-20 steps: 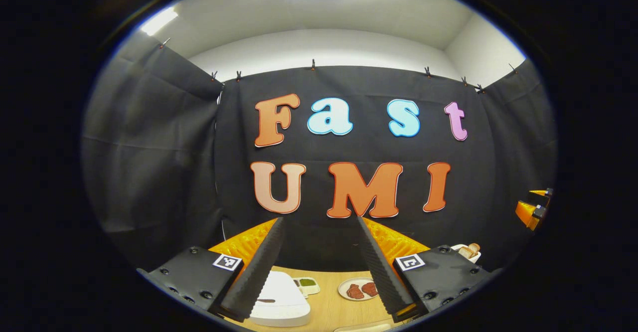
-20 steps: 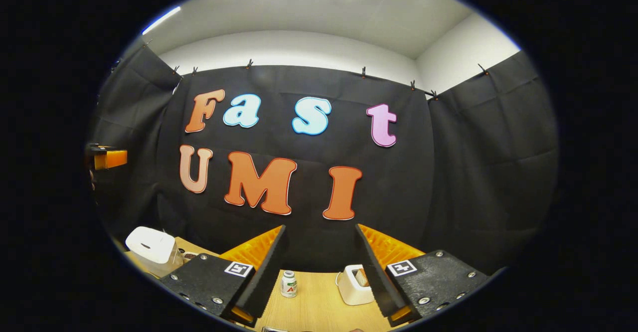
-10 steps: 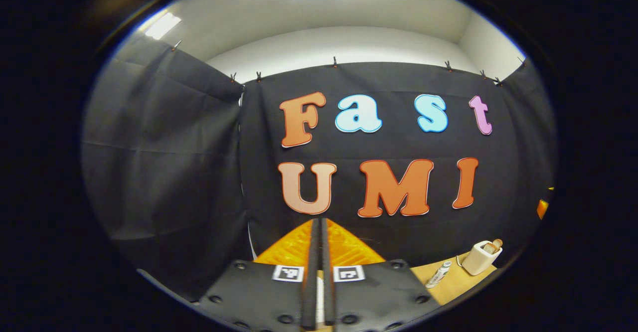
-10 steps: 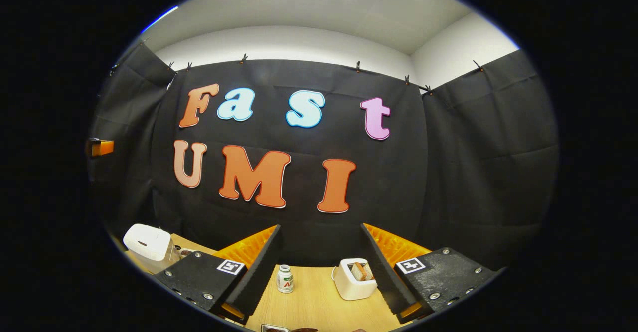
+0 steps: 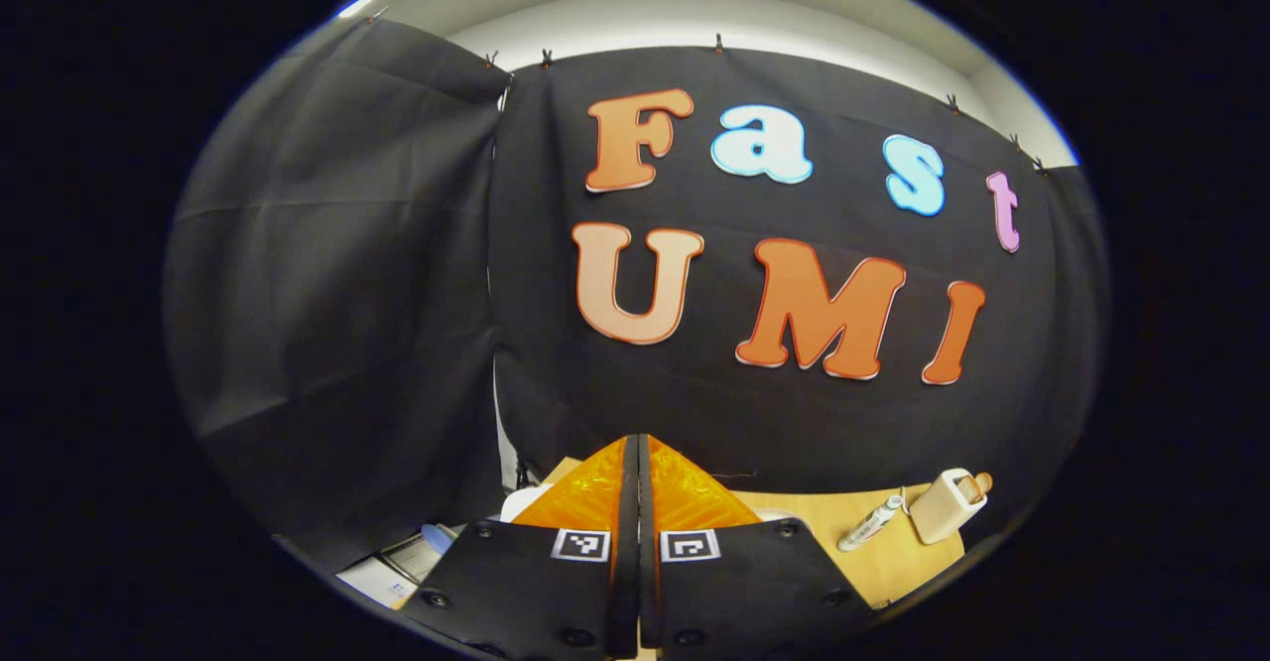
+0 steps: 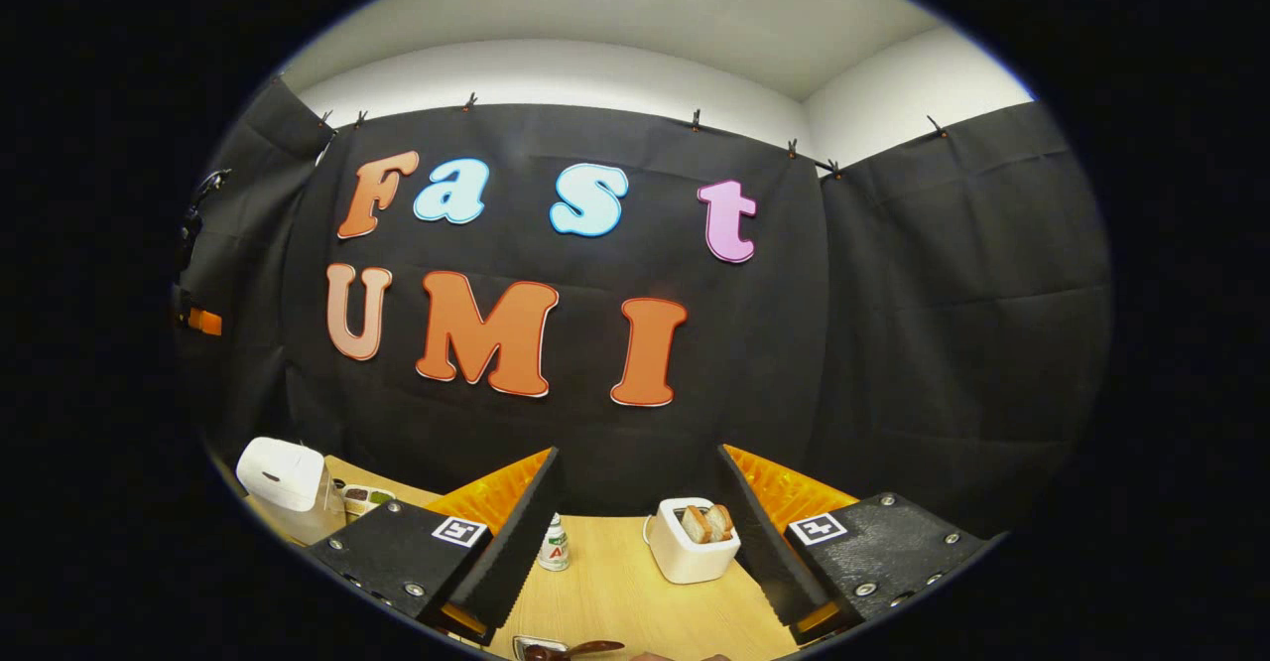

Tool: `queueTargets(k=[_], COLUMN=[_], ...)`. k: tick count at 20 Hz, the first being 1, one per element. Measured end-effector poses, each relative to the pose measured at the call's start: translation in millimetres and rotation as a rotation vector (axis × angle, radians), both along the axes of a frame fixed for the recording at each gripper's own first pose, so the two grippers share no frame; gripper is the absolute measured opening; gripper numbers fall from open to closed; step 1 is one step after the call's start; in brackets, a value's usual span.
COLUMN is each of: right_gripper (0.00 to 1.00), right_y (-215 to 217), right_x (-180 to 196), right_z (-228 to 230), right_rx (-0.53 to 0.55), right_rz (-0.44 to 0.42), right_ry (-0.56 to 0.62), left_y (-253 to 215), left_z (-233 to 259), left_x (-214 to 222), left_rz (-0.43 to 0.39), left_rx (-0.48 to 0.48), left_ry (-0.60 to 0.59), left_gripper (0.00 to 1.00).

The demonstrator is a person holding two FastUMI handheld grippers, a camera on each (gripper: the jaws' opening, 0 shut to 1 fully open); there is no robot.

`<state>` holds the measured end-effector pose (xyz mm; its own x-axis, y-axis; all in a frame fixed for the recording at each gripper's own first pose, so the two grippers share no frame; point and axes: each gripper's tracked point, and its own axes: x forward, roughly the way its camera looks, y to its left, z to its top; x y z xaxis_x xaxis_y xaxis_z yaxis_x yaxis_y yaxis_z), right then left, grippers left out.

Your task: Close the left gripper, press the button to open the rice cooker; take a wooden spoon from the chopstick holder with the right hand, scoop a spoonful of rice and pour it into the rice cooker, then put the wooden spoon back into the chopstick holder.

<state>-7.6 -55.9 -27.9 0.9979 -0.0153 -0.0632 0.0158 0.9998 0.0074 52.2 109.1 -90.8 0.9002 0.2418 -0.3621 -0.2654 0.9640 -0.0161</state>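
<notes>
Above the light wooden table point(image 6: 615, 582), the left gripper point(image 5: 636, 542) is pinched tight on nothing, the right gripper point(image 6: 635, 532) gapes empty, so button and scooping remain.

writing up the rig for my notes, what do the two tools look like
The left tool and right tool look alike: two black fingers with ribbed inner faces, backed by ribbed orange wedges. Each finger is mounted on a black plate with screws that carries a square black-and-white marker. No cables, sleeves or clothing can be seen.
</notes>
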Motion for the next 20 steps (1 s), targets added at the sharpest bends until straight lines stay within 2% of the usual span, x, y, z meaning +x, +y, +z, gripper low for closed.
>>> queueTargets(k=[5, 9, 12, 16, 20], right_gripper=[0.95, 0.95, 0.95, 0.97, 0.95], right_y=[0, 0, 13, 26, 30], right_x=[-12, -17, -25, -34, -45], right_z=[-19, -42, -55, -57, -65], right_rx=[-0.012, 0.005, 0.014, -0.004, -0.031], right_rz=[-0.027, -0.046, -0.019, -0.014, -0.038], right_ry=[0.04, 0.104, 0.116, 0.116, 0.142], left_y=[16, 27, 28, 28, 24], left_z=[-73, -119, -157, -196, -230], left_x=[9, 9, 4, 3, 2], left_rz=[0.01, 0.031, 0.032, 0.033, 0.012], left_rx=[-0.118, -0.226, -0.3, -0.361, -0.43], left_ry=[0.214, 0.327, 0.432, 0.542, 0.642], left_gripper=[0.05, 0.05, 0.05, 0.05, 0.05])
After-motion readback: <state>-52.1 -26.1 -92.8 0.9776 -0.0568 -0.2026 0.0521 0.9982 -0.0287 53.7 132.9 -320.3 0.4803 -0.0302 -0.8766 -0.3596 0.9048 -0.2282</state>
